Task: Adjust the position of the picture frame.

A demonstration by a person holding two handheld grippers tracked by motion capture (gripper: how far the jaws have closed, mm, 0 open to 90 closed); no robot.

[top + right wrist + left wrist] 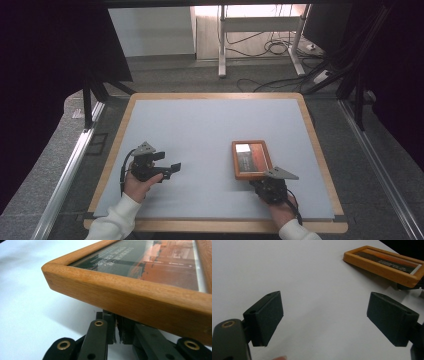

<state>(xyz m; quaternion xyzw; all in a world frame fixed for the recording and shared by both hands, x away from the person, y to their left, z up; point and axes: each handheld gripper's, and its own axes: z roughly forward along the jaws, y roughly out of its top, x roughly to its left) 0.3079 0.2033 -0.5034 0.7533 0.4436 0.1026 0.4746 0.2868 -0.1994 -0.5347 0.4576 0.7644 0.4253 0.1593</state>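
A wooden picture frame with a dark and orange print lies at the mat's right. In the left gripper view the picture frame sits slightly raised, with a shadow beneath it. My right gripper reaches under its near edge. The right gripper view shows the gripper with its jaws pressed together on a thin dark flap below the frame. My left gripper rests low over the mat at the left and points right. Its jaws stand wide apart around bare mat, and one of its pads faces inward.
A grey mat covers a table with a wooden rim. Beyond the far edge are metal desk legs and loose cables on the floor. An aluminium rail runs along the left side.
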